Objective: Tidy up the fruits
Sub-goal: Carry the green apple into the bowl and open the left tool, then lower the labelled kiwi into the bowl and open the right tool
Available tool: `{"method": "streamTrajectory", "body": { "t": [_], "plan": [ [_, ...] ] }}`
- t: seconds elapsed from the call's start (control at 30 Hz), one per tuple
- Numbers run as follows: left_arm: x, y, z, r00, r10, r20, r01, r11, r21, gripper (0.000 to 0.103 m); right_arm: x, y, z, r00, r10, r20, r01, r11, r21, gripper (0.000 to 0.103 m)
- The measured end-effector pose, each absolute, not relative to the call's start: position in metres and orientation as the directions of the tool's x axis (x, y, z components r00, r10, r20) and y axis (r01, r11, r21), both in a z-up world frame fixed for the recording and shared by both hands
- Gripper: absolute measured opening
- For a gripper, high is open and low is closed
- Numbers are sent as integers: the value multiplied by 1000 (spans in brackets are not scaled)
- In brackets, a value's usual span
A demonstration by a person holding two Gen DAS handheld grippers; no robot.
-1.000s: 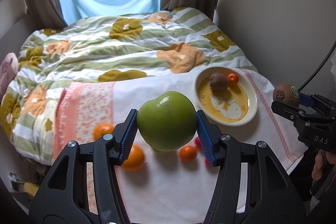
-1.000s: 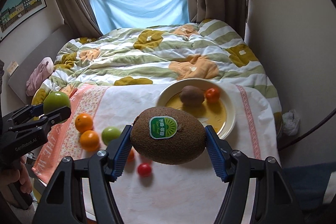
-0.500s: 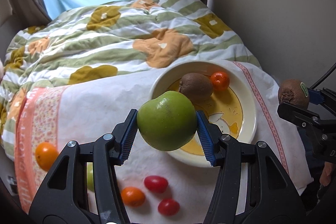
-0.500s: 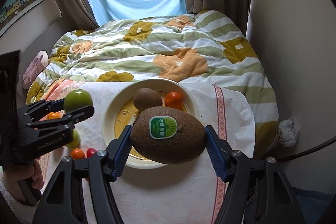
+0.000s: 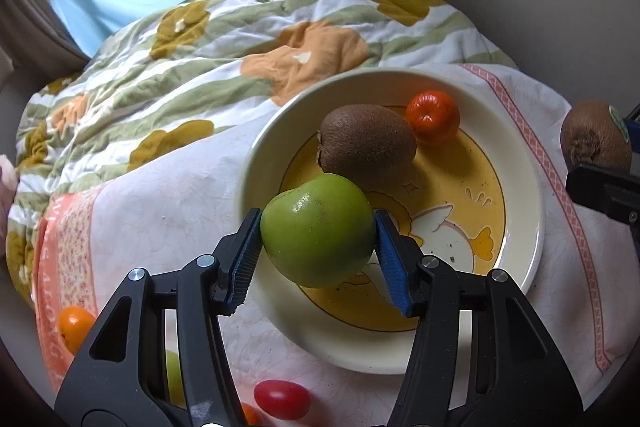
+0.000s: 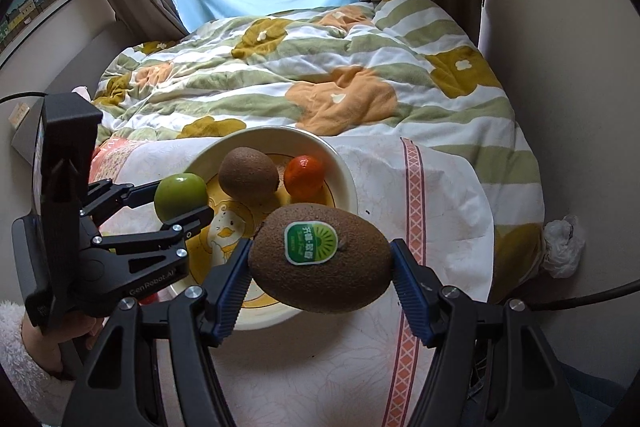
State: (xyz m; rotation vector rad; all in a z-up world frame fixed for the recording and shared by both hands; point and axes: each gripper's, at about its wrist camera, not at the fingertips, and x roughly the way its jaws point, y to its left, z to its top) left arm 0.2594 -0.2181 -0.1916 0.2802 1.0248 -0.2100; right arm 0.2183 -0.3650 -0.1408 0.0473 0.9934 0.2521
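Bed (image 6: 360, 75) under floral quilt, white cloth (image 6: 440, 195) at its foot, curtained window behind. My left tongs (image 5: 319, 233) clamp a green apple (image 5: 318, 229) above the plate (image 5: 516, 155); my right tongs (image 6: 320, 267) grip a stickered kiwi (image 6: 320, 263) at the plate's near edge.

Kiwi (image 5: 367, 143) and tangerine (image 5: 432, 115) crowd the plate's (image 5: 532, 183) far half.

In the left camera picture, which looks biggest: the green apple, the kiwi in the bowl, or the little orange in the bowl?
1. green apple, though it's nearest the camera
2. kiwi
3. little orange
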Motion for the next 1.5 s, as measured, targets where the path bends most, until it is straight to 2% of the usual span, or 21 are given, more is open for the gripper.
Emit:
{"method": "streamTrajectory", "body": {
  "t": [0.17, 0.23, 0.27, 0.3, 0.63, 1.13, 1.5],
  "plan": [
    [260, -224, -198, 495, -33, -868, 311, 940, 142, 59, 222, -368, -143, 512, 235, -826, -185, 969, 161, 64],
    [259, -226, -196, 510, -33, -859, 320, 935, 154, 72, 222, -369, -143, 512, 235, -826, -186, 969, 160, 64],
    [258, -228, -193, 521, -35, -853, 326, 932, 161, 95, 222, -368, -143, 513, 234, -826, -185, 970, 160, 64],
    [257, -228, -189, 537, -39, -843, 327, 931, 165, 103, 222, -368, -143, 512, 234, -827, -184, 970, 161, 64],
    [234, -210, -163, 545, -96, -833, 317, 943, 99, 103, 225, -372, -140, 517, 245, -820, -185, 967, 173, 64],
    [210, -169, -157, 534, -71, -843, 200, 979, 44, 103, 248, -337, -167, 462, 310, -831, -315, 933, 174, 64],
    [201, -167, -170, 521, -66, -851, 187, 982, 39, 103, 255, -324, -186, 481, 269, -834, -384, 920, 75, 64]
  ]
}}
